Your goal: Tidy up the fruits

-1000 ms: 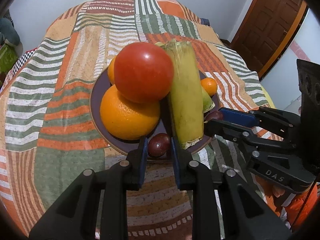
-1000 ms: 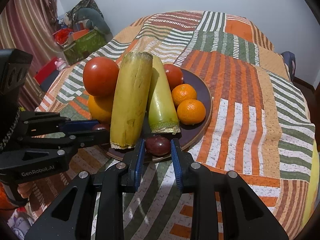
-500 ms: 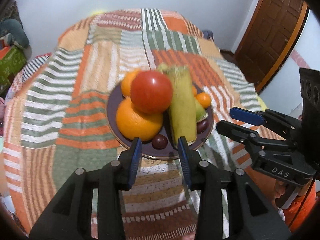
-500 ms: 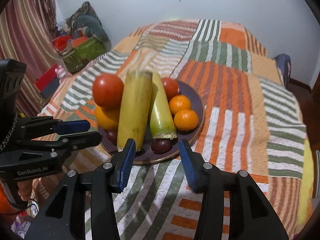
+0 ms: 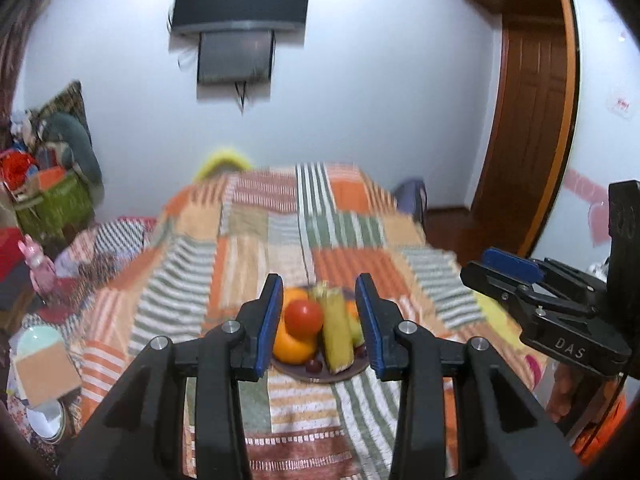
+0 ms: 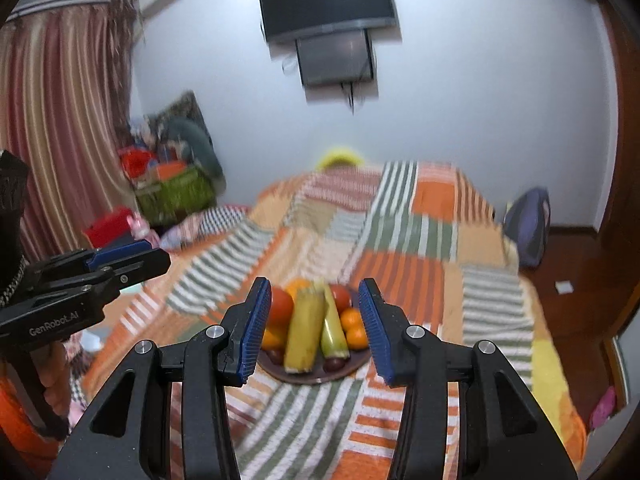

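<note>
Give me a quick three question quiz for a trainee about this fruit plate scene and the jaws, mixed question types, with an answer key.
1. True or false: the left gripper holds a fruit.
2. Multiple choice: the plate rests on A) a bare floor, B) a striped patchwork blanket, C) a shelf.
3. Fill in: the tall yellow-green pieces on the plate are two ears of ____.

Key: 1 false, its jaws are open and empty, as are the right gripper's. 2 B. 3 corn.
</note>
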`<state>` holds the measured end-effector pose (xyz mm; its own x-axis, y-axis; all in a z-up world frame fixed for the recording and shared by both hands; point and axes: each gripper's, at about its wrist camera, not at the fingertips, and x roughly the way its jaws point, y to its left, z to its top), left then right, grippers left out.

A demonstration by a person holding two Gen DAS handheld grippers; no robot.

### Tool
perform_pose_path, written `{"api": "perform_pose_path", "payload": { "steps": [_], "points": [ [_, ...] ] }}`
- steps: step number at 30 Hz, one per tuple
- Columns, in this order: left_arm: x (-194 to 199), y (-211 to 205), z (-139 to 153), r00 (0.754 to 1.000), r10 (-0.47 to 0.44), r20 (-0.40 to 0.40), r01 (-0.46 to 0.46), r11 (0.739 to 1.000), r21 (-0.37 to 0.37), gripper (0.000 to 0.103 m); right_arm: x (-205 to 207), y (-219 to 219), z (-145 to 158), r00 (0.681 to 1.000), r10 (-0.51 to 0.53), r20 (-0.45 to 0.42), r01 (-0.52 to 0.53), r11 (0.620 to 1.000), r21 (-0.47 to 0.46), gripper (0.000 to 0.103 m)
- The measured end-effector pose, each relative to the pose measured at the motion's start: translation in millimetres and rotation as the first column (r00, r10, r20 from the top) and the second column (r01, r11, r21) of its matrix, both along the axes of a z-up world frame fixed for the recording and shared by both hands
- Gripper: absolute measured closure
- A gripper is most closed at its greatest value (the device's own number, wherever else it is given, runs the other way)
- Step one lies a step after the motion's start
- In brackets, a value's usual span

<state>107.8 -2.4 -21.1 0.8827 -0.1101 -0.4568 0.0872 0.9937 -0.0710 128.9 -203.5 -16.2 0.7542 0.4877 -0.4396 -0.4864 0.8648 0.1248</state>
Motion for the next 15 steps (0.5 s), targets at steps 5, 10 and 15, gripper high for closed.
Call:
{"api": "perform_pose_path", "payload": {
  "steps": [5, 10, 15],
  "points": [
    [-34, -9, 31, 0.993, 0.015, 0.121, -0.016, 1.0, 0.013, 0.058, -30, 0, 30, 0.995, -0.011, 0.103, 0.006, 0.999, 0.043, 0.061],
    [-68, -13, 52, 0.973, 0.031, 0.228, -0.037, 0.999, 0.021, 0.045, -56, -1, 49, 0.983, -0.023, 0.181, 0.01, 0.997, 0.074, 0.061],
    [-89, -14, 62, 0.958, 0.038, 0.284, -0.046, 0.999, 0.022, 0.03, -65, -1, 53, 0.973, -0.046, 0.228, 0.027, 0.996, 0.085, 0.042]
  ]
}}
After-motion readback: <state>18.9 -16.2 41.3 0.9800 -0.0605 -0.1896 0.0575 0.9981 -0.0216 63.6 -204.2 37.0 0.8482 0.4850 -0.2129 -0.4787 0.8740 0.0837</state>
